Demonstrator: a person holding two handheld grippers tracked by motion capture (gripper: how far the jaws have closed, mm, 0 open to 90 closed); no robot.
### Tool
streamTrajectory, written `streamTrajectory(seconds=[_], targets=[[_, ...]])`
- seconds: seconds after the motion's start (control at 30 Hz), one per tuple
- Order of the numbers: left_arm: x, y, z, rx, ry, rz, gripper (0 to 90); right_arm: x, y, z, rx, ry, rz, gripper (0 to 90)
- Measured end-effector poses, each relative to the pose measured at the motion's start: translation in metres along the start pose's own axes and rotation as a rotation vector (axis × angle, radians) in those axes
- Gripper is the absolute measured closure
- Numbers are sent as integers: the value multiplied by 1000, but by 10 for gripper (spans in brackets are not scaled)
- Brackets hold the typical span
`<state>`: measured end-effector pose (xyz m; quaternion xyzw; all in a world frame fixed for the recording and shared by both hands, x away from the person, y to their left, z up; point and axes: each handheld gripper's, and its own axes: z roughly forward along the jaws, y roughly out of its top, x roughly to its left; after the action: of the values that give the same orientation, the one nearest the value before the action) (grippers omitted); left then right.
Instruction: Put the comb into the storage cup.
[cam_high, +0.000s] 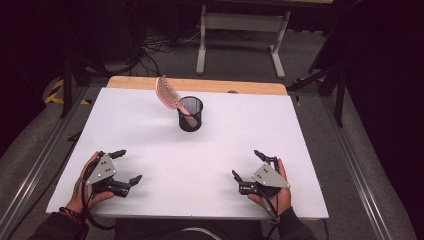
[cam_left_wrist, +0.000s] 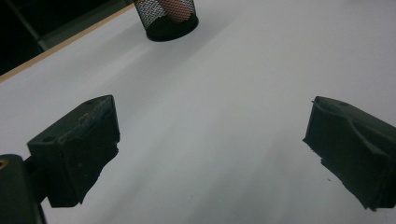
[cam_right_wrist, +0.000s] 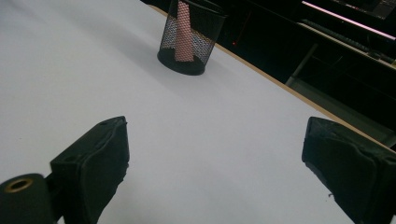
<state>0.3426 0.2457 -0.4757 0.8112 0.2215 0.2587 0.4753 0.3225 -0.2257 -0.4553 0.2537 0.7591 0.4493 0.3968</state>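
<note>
Grippers rest apart near my edge of the white table (cam_high: 150, 145) — left gripper (cam_high: 125, 166) and right gripper (cam_high: 248, 164) both spread wide, empty. Pink hairbrush (cam_high: 167, 93) stands handle-down in the black mesh cup (cam_high: 190, 114) — well beyond them.

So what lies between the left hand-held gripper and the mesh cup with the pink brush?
Nothing: in the high view the white tabletop is bare between the left hand-held gripper, jaws open, and the mesh cup holding the pink brush.

Hairbrush (cam_high: 170, 96) stands in cup (cam_high: 190, 119), mid-table (cam_high: 150, 145).
</note>
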Motion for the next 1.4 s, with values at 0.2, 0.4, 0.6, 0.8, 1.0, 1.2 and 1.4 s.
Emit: streamTrajectory(seconds=[0.2, 0.4, 0.6, 0.8, 1.0, 1.2, 1.4], targets=[[-3, 0, 1, 4, -9, 19, 42, 1, 2, 1, 0, -4, -3, 85], [-2, 0, 0, 6, -6, 20, 44, 0, 2, 2, 0, -7, -5, 84], [-3, 0, 1, 14, -8, 22, 46, -1, 2, 2, -4, -8, -2, 85], [-2, 0, 1, 18, -5, 27, 48, 0, 2, 2, -2, -7, -6, 87], [-3, 0, 2, 17, -1, 27, 49, -1, 2, 2, -4, -10, -7, 87], [-2, 1, 5, 20, 2, 27, 50, -2, 0, 0, -4, -9, -6, 86], [-2, 2, 6, 17, 0, 20, 49, -3, -1, 0, -2, -12, 1, 85]])
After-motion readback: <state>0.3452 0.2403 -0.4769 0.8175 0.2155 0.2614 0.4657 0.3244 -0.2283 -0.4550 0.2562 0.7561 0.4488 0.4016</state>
